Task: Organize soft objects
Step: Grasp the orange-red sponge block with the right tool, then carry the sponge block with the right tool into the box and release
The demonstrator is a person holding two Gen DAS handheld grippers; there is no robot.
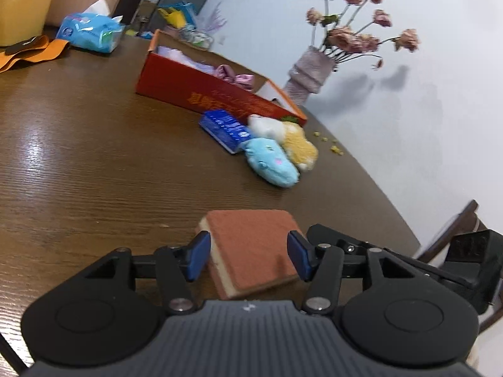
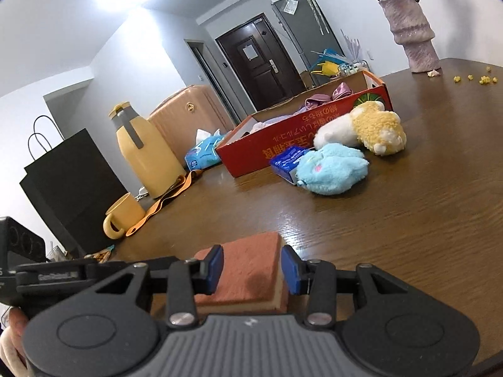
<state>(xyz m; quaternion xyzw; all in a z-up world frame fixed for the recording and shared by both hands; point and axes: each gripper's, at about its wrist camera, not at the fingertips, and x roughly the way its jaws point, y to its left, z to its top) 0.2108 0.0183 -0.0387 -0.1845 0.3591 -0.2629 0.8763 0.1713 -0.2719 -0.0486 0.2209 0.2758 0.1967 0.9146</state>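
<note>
A sponge with a rust-red top and yellow base (image 1: 251,245) (image 2: 248,270) lies on the brown table. My left gripper (image 1: 250,257) is open with its blue pads on either side of the sponge. My right gripper (image 2: 251,268) is open around the same sponge from the other side. A blue plush toy (image 1: 272,161) (image 2: 333,169), a yellow and white plush toy (image 1: 295,139) (image 2: 367,127) and a blue packet (image 1: 224,127) (image 2: 287,160) lie beside an open red box (image 1: 195,89) (image 2: 267,149) that holds purple cloth.
A vase of dried flowers (image 1: 309,70) (image 2: 411,36) stands near the table's far edge with yellow crumbs (image 2: 478,78) nearby. A yellow jug (image 2: 144,150), yellow mug (image 2: 121,215), orange strap (image 2: 166,199), tissue pack (image 1: 89,33) and black bag (image 2: 72,188) stand at the other end.
</note>
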